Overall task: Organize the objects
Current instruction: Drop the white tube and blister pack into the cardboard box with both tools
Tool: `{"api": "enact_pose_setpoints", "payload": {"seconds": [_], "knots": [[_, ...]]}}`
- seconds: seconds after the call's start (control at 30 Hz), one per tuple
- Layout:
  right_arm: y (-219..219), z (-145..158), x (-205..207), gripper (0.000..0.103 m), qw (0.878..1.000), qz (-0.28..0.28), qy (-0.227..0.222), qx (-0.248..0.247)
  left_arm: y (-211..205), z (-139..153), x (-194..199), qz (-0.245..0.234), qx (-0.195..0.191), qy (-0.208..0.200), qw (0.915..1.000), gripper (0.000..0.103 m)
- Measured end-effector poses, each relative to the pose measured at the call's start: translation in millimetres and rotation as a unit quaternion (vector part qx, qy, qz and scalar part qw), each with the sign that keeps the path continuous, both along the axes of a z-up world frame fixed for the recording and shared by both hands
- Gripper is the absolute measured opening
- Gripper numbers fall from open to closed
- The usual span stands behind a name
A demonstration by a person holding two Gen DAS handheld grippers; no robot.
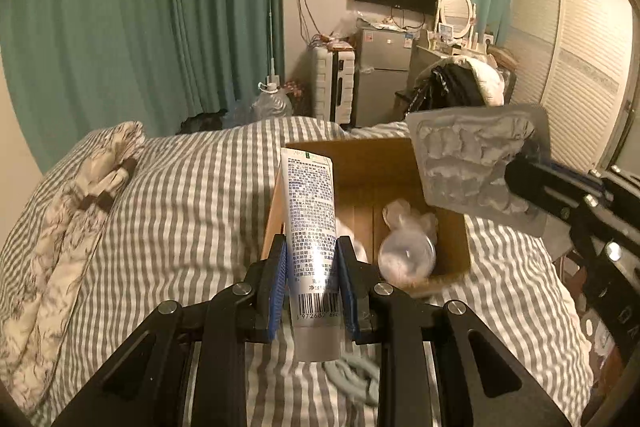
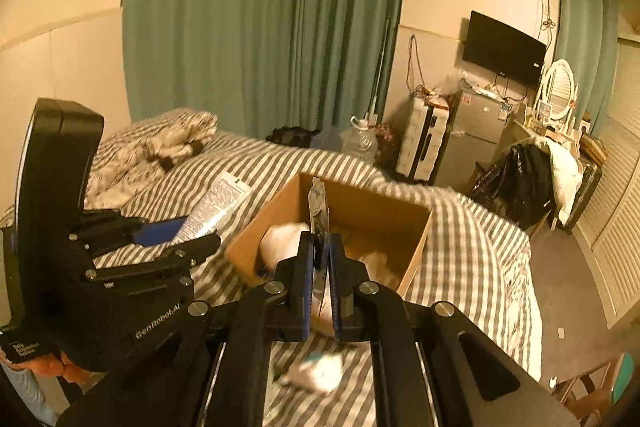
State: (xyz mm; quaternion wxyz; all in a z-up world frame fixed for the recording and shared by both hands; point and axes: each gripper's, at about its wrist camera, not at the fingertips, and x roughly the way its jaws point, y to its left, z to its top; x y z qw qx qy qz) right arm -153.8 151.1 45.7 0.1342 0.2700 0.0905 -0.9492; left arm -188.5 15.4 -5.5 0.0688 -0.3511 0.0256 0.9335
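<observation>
My left gripper [image 1: 312, 259] is shut on a white printed tube [image 1: 310, 211], held upright above the striped bed, just left of an open cardboard box [image 1: 360, 167]. My right gripper [image 2: 319, 247] is shut on a silver blister pack [image 2: 318, 211], seen edge-on above the box [image 2: 416, 247]. From the left wrist view the blister pack [image 1: 476, 163] hangs over the box's right side, with the right gripper [image 1: 520, 173] clamped on its edge. In the right wrist view the left gripper [image 2: 192, 231] and its tube [image 2: 220, 203] are at the left. A clear plastic cup [image 1: 408, 251] and white items lie in the box.
The box sits on a grey-striped bed [image 1: 180, 211] with a crumpled patterned blanket [image 1: 80, 219] at the left. A pale blue cable [image 1: 356, 375] lies on the bed beneath my left gripper. Beyond the bed stand a water jug [image 1: 272, 103], a suitcase [image 1: 334, 83], a fridge [image 1: 380, 75] and a clothes-laden chair [image 1: 456, 83].
</observation>
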Motion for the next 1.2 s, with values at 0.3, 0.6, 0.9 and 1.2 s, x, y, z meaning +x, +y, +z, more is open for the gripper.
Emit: {"api": "enact_pose_setpoints", "payload": {"seconds": [0.3,0.6,0.9,1.2], "knots": [[16.2,-4.8,-68.0,0.006,1.000,-0.020,0.001,-0.015,20.9,-13.3,-63.6,-0.014,-0.024,-0.005,0.9996,0.024],[22.6,-41.2,-116.0,0.006,0.999,-0.018,-0.025,-0.021,23.4,-47.9,-100.9,-0.014,-0.030,-0.042,0.9985,0.024],[25.7,-64.3,-122.5,0.007,0.998,-0.026,-0.045,-0.026,31.1,-62.6,-104.9,-0.023,-0.039,-0.050,0.9977,0.024],[38.9,-37.0,-104.6,0.042,0.998,-0.046,-0.024,-0.027,30.6,-28.4,-77.5,-0.009,-0.049,-0.024,0.9985,0.061]]}}
